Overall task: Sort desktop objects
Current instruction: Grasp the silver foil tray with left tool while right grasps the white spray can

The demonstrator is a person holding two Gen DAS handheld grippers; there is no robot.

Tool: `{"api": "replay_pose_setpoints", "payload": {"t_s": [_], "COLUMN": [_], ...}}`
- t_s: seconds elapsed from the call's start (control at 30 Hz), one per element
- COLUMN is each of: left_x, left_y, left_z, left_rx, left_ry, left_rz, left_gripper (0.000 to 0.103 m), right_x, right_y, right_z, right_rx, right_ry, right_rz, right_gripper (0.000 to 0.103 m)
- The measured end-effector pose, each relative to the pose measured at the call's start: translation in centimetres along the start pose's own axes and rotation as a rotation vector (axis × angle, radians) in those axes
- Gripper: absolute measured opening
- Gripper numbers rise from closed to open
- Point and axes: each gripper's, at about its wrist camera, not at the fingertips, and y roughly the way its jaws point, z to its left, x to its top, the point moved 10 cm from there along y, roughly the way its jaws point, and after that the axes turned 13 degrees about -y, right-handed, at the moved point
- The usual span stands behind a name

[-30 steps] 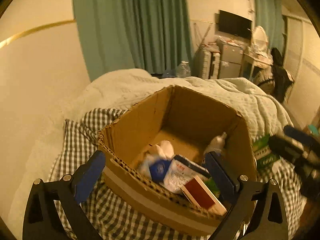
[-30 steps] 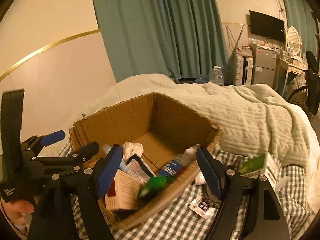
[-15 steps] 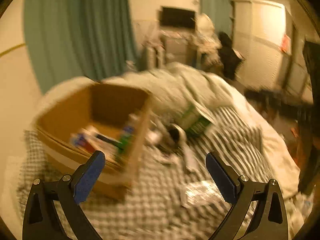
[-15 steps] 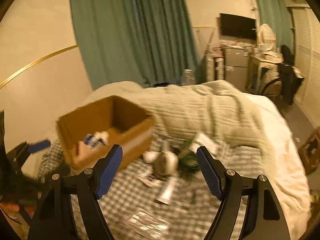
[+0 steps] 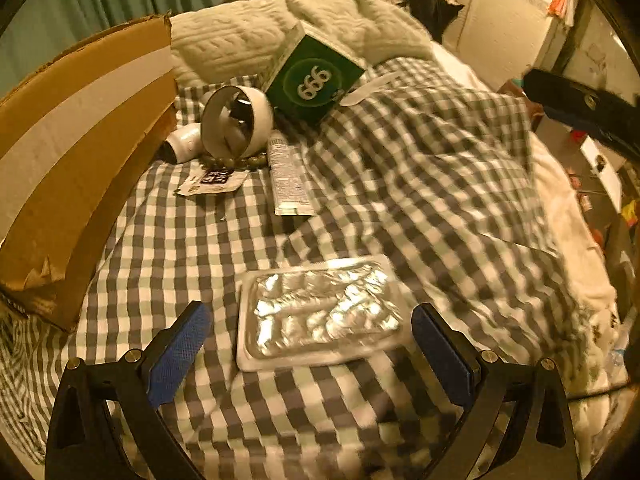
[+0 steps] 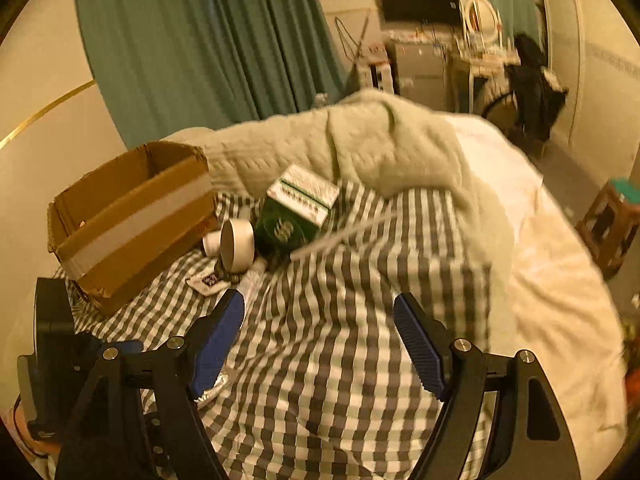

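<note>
My left gripper [image 5: 310,344] is open and empty, its jaws on either side of a silver foil blister pack [image 5: 320,310] lying on the checked cloth [image 5: 420,184]. A cardboard box [image 5: 76,148] stands at the left. Beside it lie a white tape roll [image 5: 236,122], a small white bottle [image 5: 182,146], a bead bracelet [image 5: 240,160], a white tube [image 5: 288,180], a sachet [image 5: 212,180] and a green carton [image 5: 314,76]. My right gripper [image 6: 320,340] is open and empty above bare cloth; the box [image 6: 136,216], roll [image 6: 238,246] and carton [image 6: 296,212] lie ahead to the left.
A pale knitted blanket [image 6: 360,148] is heaped behind the objects. A thin white stick [image 5: 370,86] lies right of the carton. The bed edge drops off at the right, with a wooden stool [image 6: 610,224] and furniture beyond. The left gripper's body [image 6: 56,360] shows at the right wrist view's left edge.
Both grippers have swung away from the box to the right and down. The left one now sits over the blister pack; the right one is over bare cloth.
</note>
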Motion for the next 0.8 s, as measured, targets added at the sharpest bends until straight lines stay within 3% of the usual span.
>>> {"api": "replay_pose_setpoints", "payload": {"t_s": [0.23,0.3,0.33,0.37,0.43,0.63,0.8], "left_x": [-0.9,-0.8,-0.7,-0.7,-0.8,-0.4,0.6], "left_y": [3.3,3.7,3.7,3.6,3.2,-0.1,-3.8], "left_z": [-0.2,0.0,0.2,0.5,1.2,4.2,9.1], "left_rx": [-0.061,-0.088,-0.1,-0.114,-0.145,-0.167,-0.02], "left_ry": [-0.08,-0.111,-0.126,-0.148,-0.197,-0.307,-0.392], "left_rz": [0.171,0.169,0.16,0.152,0.145,0.019,-0.164], "left_gripper": [0.103,0.103,0.097,0.079,0.078,0.077,0.077], "right_x": [-1.1,-1.0,-1.1,-1.1,-1.2,-1.9,-2.0], "right_y": [1.6,1.9,2.2,2.4,2.8,4.4,6.6], "right_z": [1.5,2.2,2.5,2.8,3.4,5.0,6.8], "right_rx": [0.051,0.059,0.059,0.058,0.056,0.073,0.099], "right_ry": [0.018,0.012,0.01,0.005,-0.003,-0.005,-0.003], "right_rz": [0.02,0.021,0.022,0.024,0.026,0.053,0.085], "right_gripper": [0.077,0.077,0.077,0.077,0.077,0.077,0.077]}}
